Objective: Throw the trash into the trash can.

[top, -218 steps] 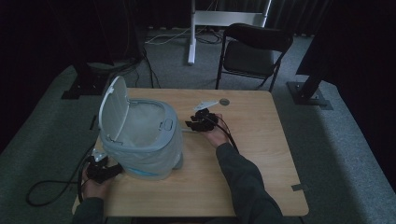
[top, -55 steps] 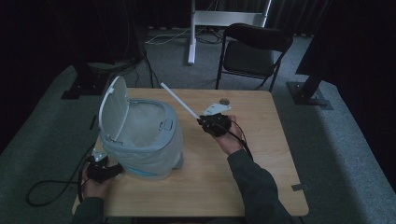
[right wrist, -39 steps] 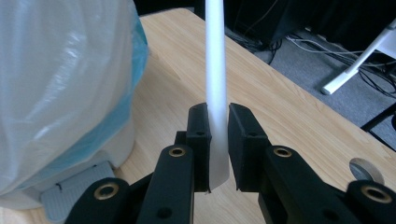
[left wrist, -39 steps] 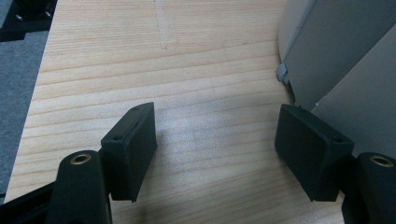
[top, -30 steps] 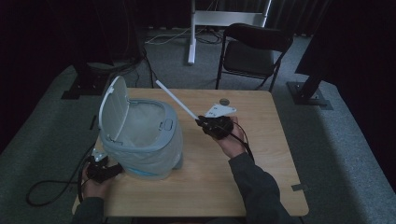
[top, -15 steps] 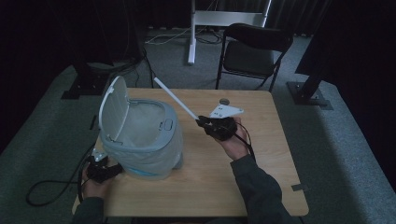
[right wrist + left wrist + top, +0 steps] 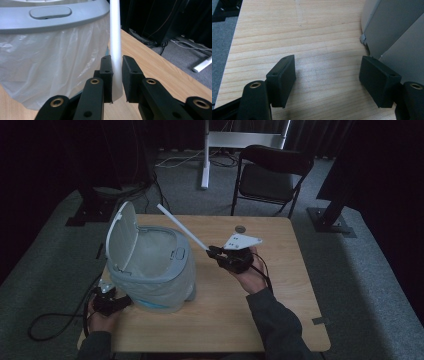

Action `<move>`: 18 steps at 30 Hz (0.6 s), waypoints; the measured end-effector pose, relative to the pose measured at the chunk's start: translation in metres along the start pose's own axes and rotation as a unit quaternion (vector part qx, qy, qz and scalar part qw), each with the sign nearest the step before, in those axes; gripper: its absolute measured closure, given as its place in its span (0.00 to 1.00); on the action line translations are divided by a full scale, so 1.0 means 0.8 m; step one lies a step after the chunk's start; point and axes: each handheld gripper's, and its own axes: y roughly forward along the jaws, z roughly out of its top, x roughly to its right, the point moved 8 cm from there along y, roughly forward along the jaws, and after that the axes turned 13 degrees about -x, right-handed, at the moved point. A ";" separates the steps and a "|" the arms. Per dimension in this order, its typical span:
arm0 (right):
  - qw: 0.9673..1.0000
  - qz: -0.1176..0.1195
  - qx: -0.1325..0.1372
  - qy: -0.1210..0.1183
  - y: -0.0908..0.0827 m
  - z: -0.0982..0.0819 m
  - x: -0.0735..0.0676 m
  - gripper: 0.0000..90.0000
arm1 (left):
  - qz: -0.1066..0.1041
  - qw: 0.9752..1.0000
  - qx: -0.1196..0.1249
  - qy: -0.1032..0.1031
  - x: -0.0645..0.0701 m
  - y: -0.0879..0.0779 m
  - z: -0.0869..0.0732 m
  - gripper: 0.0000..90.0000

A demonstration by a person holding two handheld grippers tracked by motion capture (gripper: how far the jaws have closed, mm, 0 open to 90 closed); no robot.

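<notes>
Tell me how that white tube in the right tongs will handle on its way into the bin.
The white tube looks stiff: held at one end by the right tongs, it stays straight. Probably light. Being long, its far end could catch the bin rim.

Right tool [image 7: 212, 252] picked up white tube [image 7: 182, 229], raised toward bin [image 7: 152, 270].

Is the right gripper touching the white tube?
Touching. In the right gripper view, the right gripper has both pads pressed against the white tube, which stands up between its jaws.
</notes>
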 end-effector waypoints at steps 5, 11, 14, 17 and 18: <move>1.000 0.016 0.008 -0.003 -0.002 0.002 -0.006 0.88 | 0.000 1.000 0.000 0.000 0.000 0.000 0.000 0.33; 0.999 0.042 0.018 -0.009 -0.004 0.005 -0.014 0.88 | 0.000 1.000 0.000 0.000 0.000 0.000 0.000 0.33; 0.998 0.056 0.017 -0.013 -0.003 0.005 -0.019 0.88 | 0.000 1.000 0.000 0.000 0.000 0.000 0.000 0.33; 0.998 0.066 0.012 -0.017 -0.001 0.004 -0.022 0.88 | 0.000 1.000 0.000 0.000 0.000 0.000 0.000 0.33; 0.997 0.069 0.013 -0.017 0.000 0.004 -0.022 0.88 | 0.000 1.000 0.000 0.000 0.000 0.000 0.000 0.33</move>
